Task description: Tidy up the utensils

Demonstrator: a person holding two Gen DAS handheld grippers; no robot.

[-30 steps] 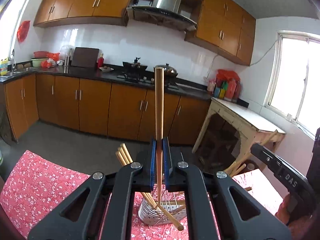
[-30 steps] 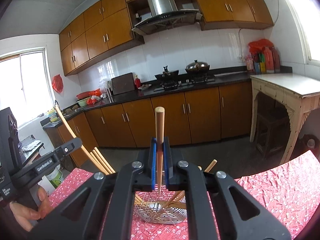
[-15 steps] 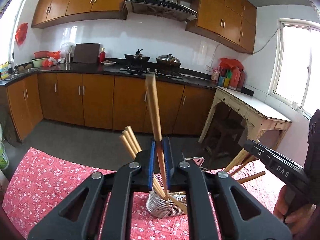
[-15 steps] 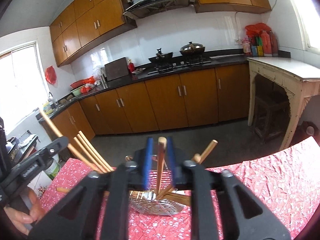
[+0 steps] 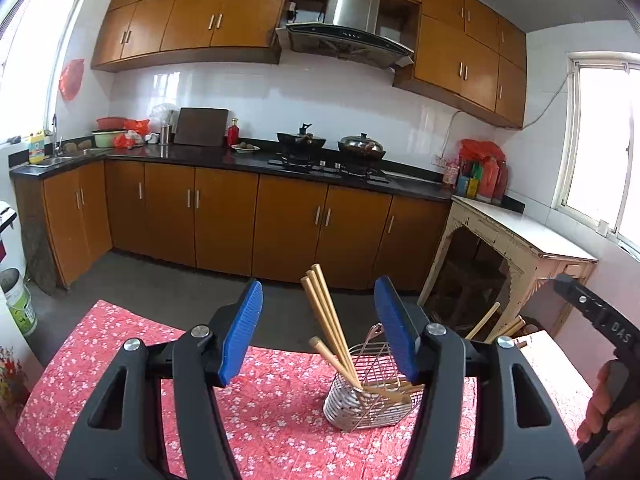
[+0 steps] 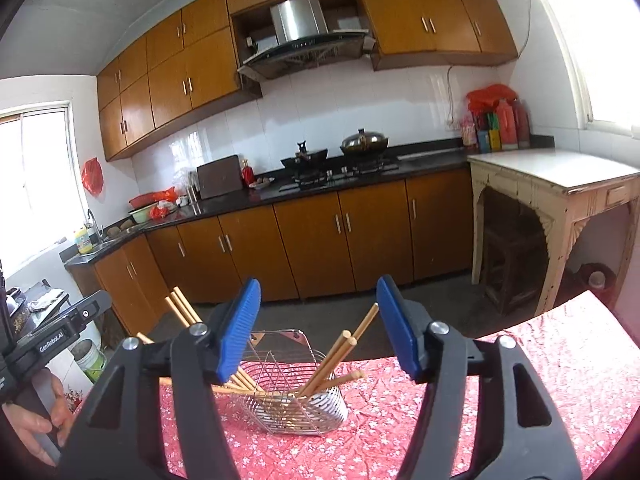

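Observation:
A metal wire utensil basket [image 5: 366,400] stands on the red floral tablecloth [image 5: 100,352] with several wooden chopsticks [image 5: 324,312] leaning in it. It also shows in the right wrist view [image 6: 296,400], with chopsticks [image 6: 340,354] fanned to both sides. My left gripper [image 5: 318,328] is open and empty just above and in front of the basket. My right gripper [image 6: 318,326] is open and empty over the basket from the other side. The right gripper's body shows at the right edge of the left wrist view [image 5: 600,320].
The tablecloth's far edge [image 6: 560,320] drops to a grey floor. Brown kitchen cabinets [image 5: 280,224] and a black counter with pots line the back. A worn white side table [image 5: 520,236] stands at the right. A bucket [image 5: 18,304] stands at the left.
Both grippers held a chopstick upright over the basket, then opened. The chopsticks dropped into the basket, and both grippers now stand wide open and empty.

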